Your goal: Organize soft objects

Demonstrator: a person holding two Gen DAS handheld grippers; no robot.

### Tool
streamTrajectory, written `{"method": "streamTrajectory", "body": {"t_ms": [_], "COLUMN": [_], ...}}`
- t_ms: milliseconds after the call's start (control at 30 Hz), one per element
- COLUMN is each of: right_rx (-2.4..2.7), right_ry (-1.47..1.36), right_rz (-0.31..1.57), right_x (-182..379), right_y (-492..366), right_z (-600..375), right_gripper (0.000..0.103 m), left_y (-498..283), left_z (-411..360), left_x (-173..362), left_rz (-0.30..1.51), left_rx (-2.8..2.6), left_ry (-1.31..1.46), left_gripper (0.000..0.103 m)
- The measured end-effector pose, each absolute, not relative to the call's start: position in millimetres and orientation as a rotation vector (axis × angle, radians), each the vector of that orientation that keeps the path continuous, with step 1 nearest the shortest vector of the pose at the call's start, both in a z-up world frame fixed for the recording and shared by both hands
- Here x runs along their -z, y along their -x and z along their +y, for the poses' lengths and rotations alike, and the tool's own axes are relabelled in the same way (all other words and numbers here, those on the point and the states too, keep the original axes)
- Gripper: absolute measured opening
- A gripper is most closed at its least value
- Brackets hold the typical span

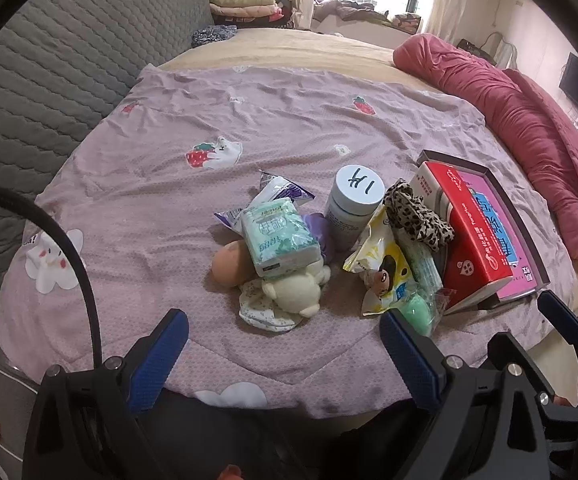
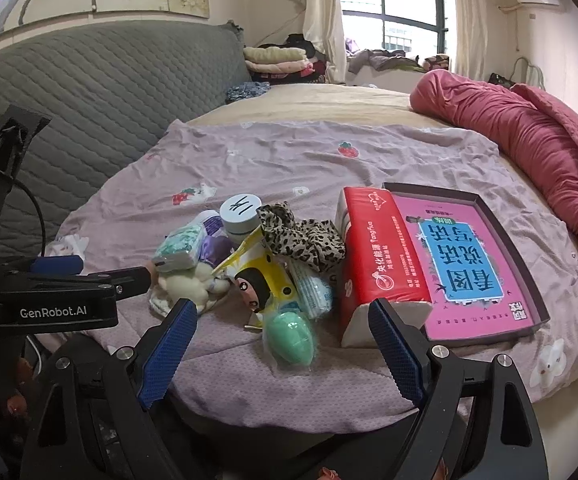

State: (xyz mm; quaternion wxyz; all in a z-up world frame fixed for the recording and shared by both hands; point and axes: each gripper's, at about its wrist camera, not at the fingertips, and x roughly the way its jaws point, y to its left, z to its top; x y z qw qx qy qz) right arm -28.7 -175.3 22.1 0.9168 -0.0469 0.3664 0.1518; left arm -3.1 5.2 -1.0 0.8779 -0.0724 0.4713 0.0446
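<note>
A pile of small things lies on a purple sheet [image 1: 169, 184]: a cream plush toy [image 1: 293, 290], a green tissue pack [image 1: 279, 236], a beige egg-shaped sponge [image 1: 229, 266], a leopard scrunchie [image 1: 417, 214], a yellow snack bag [image 1: 385, 268], a green egg sponge [image 2: 292, 338] in a clear wrapper, and a grey jar [image 1: 353, 208]. A red tissue pack [image 2: 373, 256] leans on a pink box lid [image 2: 473, 264]. My left gripper [image 1: 285, 346] is open just before the plush toy. My right gripper [image 2: 283, 344] is open around the green egg sponge.
A grey quilted headboard [image 1: 69, 64] stands at the left. A rolled red quilt [image 1: 521, 120] lies along the right edge of the bed. Folded clothes [image 2: 277, 58] are stacked at the back by the window. The left gripper's body [image 2: 61, 292] shows in the right wrist view.
</note>
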Motion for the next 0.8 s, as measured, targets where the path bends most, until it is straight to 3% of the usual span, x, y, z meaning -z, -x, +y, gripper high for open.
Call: {"method": "streamTrajectory", "body": {"t_ms": [800], "right_rx": [-0.311], "right_ry": [0.092], "right_rz": [0.752], "right_x": [-22.9], "right_y": [28.7], "right_z": [-175.1], "right_gripper": [0.088], "left_y": [5.6], "left_z": [3.2], "left_x": [-9.2], "left_rz": [0.961], "left_rx": [-0.086], "left_ry": [0.134], "left_gripper": [0.097]}}
